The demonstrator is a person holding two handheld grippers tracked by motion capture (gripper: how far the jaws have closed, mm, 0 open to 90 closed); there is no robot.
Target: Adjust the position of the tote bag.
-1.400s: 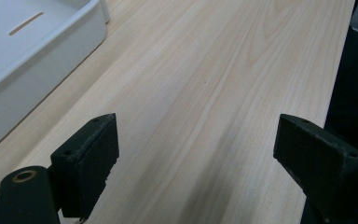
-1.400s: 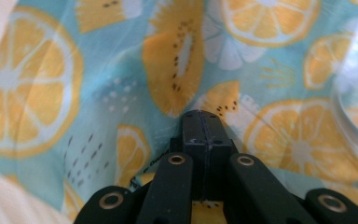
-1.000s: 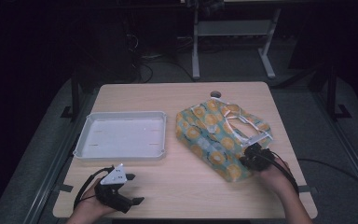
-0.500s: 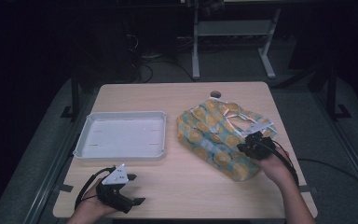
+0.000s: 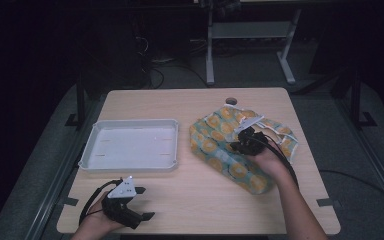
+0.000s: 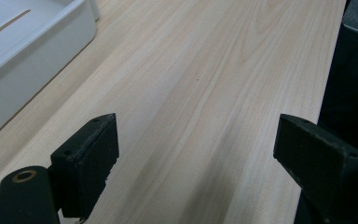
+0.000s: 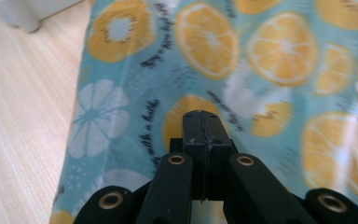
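A blue cloth [image 5: 211,146] printed with orange slices lies rumpled on the right half of the wooden table [image 5: 200,200], with white straps showing at its far right. My right gripper [image 5: 238,146] hovers over the cloth's middle, jaws pressed together. In the right gripper view the shut gripper [image 7: 204,117] points down at the cloth [image 7: 205,42], and I see no fabric between the jaws. My left gripper [image 5: 144,204] rests at the table's front left, jaws wide open. In the left gripper view this gripper [image 6: 200,140] frames bare wood.
A shallow white tray [image 5: 87,156] sits empty on the left half of the table, and its corner [image 6: 37,60] shows in the left gripper view. A small round hole [image 5: 231,101] marks the far edge. Dark floor, cables and a metal stand lie beyond the table.
The right hand has moved from the cloth's near right corner up and to the left, over the cloth's middle. The left hand has stayed put.
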